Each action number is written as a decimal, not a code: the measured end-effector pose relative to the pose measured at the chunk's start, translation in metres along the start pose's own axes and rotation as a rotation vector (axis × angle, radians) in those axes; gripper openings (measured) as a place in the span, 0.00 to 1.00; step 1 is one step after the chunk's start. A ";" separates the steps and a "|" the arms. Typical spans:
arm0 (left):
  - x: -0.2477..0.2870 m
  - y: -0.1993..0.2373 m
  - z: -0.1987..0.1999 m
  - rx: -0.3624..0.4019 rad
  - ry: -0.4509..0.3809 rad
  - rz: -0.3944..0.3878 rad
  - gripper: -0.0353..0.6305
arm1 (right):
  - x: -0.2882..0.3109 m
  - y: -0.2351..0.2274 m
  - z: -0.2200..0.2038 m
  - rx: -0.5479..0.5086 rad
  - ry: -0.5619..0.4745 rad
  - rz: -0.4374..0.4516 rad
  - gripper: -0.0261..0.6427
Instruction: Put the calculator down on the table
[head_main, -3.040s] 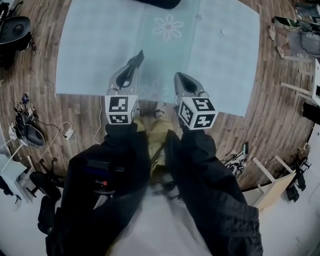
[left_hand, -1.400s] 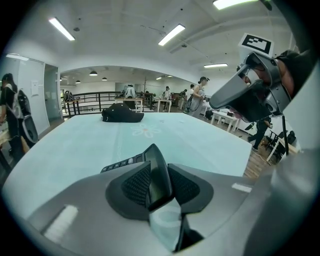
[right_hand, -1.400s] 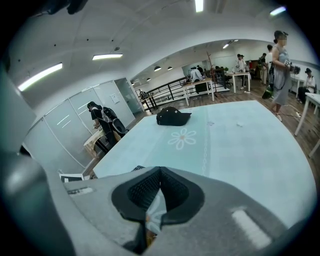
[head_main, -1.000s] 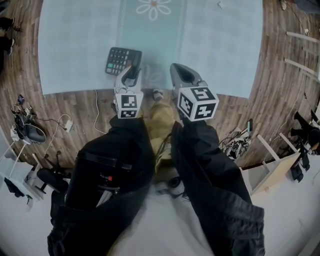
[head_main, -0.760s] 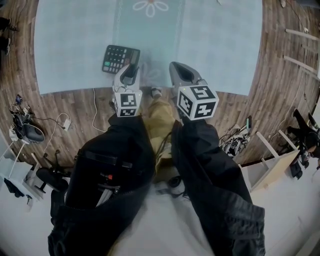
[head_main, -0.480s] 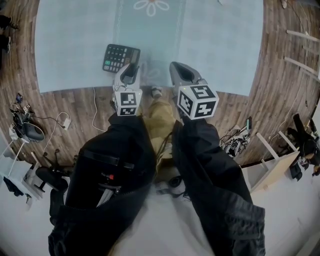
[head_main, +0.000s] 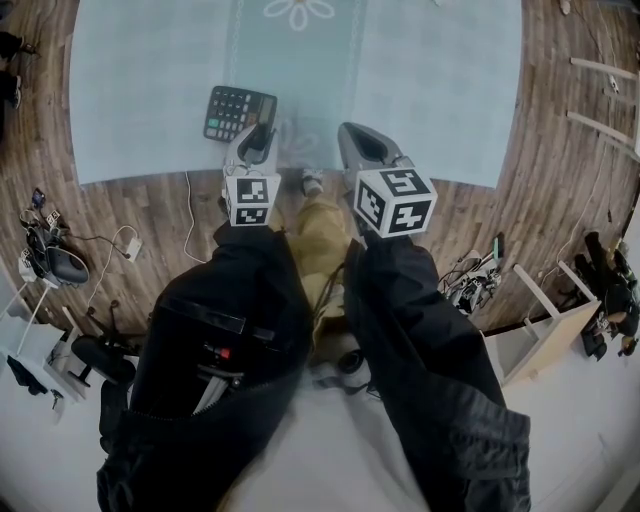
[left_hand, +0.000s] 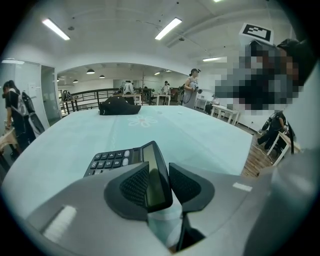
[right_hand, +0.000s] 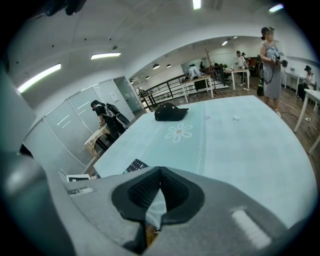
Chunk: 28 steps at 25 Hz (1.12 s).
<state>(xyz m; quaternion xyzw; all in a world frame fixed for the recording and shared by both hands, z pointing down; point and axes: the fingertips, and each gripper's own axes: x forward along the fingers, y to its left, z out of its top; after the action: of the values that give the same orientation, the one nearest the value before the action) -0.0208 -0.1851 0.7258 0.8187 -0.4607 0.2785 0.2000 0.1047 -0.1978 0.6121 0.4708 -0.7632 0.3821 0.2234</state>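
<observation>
The black calculator (head_main: 238, 110) lies flat on the pale blue tablecloth (head_main: 430, 80), near its front edge. My left gripper (head_main: 262, 137) reaches to its near right corner. In the left gripper view the display end of the calculator (left_hand: 156, 172) stands between the pads of the left gripper (left_hand: 161, 175). The jaws are opening, and a thin gap shows beside the right pad. My right gripper (head_main: 348, 132) hovers just right of the left one, over the cloth's edge. In the right gripper view the pads of the right gripper (right_hand: 159, 171) meet at their tips with nothing between them.
A flower motif (head_main: 300, 10) marks the cloth farther back, and a black cap (right_hand: 170, 112) lies at the table's far end. Cables and gear (head_main: 50, 255) lie on the wood floor at left, with a wooden shelf (head_main: 545, 350) at right. A person (right_hand: 272, 55) stands beyond the table.
Three seconds ago the calculator hung edge-on in my left gripper above the cloth; now it lies flat on it. Over the last second both grippers have stayed almost still.
</observation>
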 end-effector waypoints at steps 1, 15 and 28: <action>0.000 0.000 0.000 -0.004 0.006 -0.004 0.24 | -0.001 0.000 0.000 0.000 -0.002 0.001 0.04; -0.028 -0.009 0.047 0.032 -0.071 -0.007 0.21 | -0.012 0.017 0.008 -0.019 -0.051 0.020 0.04; -0.091 0.003 0.154 0.009 -0.282 0.036 0.04 | -0.056 0.067 0.072 -0.093 -0.256 0.044 0.04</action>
<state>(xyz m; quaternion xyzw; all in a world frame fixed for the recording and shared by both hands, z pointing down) -0.0197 -0.2180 0.5501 0.8422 -0.4976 0.1663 0.1244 0.0720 -0.2066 0.5034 0.4881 -0.8124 0.2880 0.1374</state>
